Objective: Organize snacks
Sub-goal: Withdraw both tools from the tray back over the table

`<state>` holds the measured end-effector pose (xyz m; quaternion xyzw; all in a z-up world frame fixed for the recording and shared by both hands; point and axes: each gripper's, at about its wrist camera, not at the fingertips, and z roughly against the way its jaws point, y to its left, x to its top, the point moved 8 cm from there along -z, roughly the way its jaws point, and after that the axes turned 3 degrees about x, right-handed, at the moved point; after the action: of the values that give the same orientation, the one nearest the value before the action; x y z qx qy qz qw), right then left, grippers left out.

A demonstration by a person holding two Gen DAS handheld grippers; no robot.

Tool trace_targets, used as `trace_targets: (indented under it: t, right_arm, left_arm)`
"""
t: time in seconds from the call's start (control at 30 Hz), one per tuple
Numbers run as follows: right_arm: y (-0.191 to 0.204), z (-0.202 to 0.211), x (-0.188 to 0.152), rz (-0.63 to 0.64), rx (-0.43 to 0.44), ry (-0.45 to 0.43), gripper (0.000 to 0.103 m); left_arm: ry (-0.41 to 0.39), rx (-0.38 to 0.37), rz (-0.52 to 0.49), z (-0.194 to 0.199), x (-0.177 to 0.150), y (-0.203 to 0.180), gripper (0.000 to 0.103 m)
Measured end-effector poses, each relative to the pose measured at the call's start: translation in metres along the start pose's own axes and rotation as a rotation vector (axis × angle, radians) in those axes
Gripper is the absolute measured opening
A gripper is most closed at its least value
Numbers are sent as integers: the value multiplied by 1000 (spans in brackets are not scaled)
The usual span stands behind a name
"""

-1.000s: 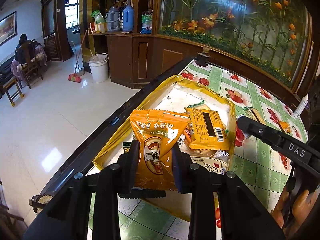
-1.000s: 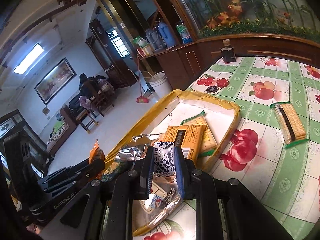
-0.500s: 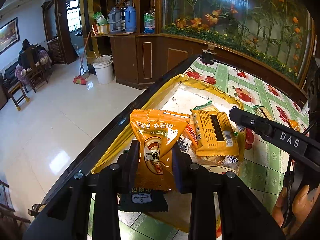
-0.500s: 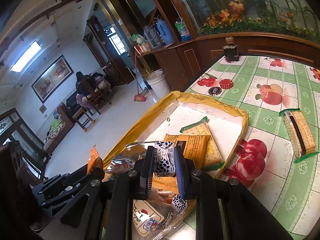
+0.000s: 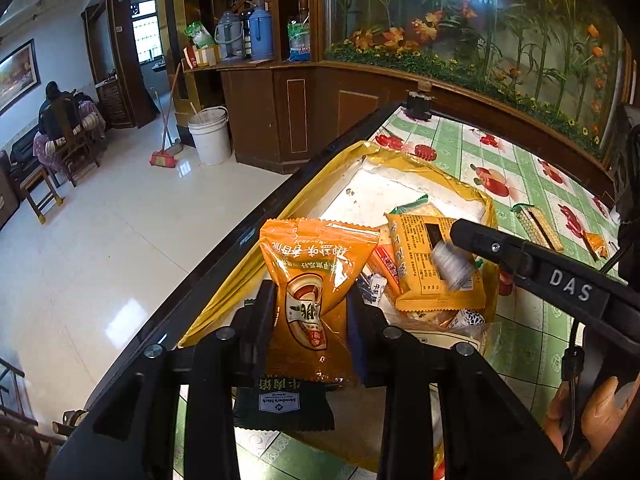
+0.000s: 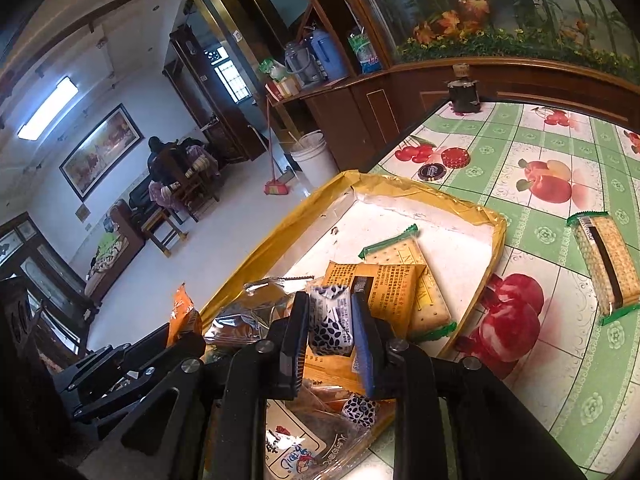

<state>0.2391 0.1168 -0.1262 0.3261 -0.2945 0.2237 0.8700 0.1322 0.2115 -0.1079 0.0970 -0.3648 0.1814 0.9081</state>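
Both pairs of tongs have come forward over the yellow tray since a second ago, and the pile of snacks now lies closer under them. In the left wrist view the orange snack packet stands upright at about 6 o'clock of the picture, between the fingers of the left tongs. Those jaws are opening: the packet is between them, but the left pad seems to stand a little off its edge, so the grip looks to be letting go. A dark packet lies under it at 6 o'clock, on the near end of the tray.

The right tongs are narrow about a small white sweet with black spots, and their jaws are opening too, only slightly; the pads look close against its sides. In the left wrist view that sweet shows as a blur at 3 o'clock, at the tip of the right tongs, above the orange biscuit pack. A green-edged cracker pack lies beneath that one.

My reading is that both hands are at the drop: each snack hangs over the tray's near end and is about to be released onto the heap. On the counter, well apart at 3 o'clock of the right wrist view, one cracker pack is not yet gathered in.
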Motion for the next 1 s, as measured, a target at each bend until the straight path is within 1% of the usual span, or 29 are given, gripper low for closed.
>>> trace_targets:
  t: [0.03, 0.07, 0.13, 0.2, 0.23, 0.33, 0.43, 0.57, 0.73, 0.83, 0.87, 0.93, 1.0]
  right_arm:
    - [0, 0, 0, -4, 5, 0, 26]
    - [-1, 2, 1, -9, 7, -5, 33]
    - [-1, 8, 2, -14, 7, -22, 40]
    - [-4, 16, 4, -13, 3, -39, 40]
    - [-5, 20, 5, -12, 1, -45, 40]
    - [-17, 36, 6, -7, -27, -68, 41]
    - [-42, 54, 5, -36, -62, -83, 41]
    - [-76, 82, -2, -77, -109, -101, 41]
    - [-118, 118, -11, -123, -172, -125, 42]
    - [-138, 141, -15, -143, -199, -144, 42]
    - [-144, 148, -16, -146, -210, -151, 46]
    - [-155, 161, -19, -155, -228, -163, 48]
    - [-165, 173, -22, -167, -241, -175, 48]
  left_arm:
    - [4, -1, 2, 0, 0, 1, 34]
    - [8, -1, 5, 1, -1, 2, 35]
    - [5, 5, 14, 4, 1, 3, 50]
    - [-12, 9, 23, 9, 3, 4, 58]
    - [-17, 3, 27, 12, 5, 4, 59]
    - [-30, -11, 30, 19, 10, -2, 60]
    - [-31, -38, 23, 24, 13, -15, 60]
    - [-37, -80, -10, 31, 17, -46, 60]
    - [-56, -123, -84, 47, 17, -93, 60]
    - [-67, -139, -114, 56, 18, -114, 60]
    - [-71, -143, -123, 59, 18, -119, 60]
    - [-84, -140, -138, 65, 17, -129, 60]
    - [-94, -136, -151, 69, 16, -137, 60]
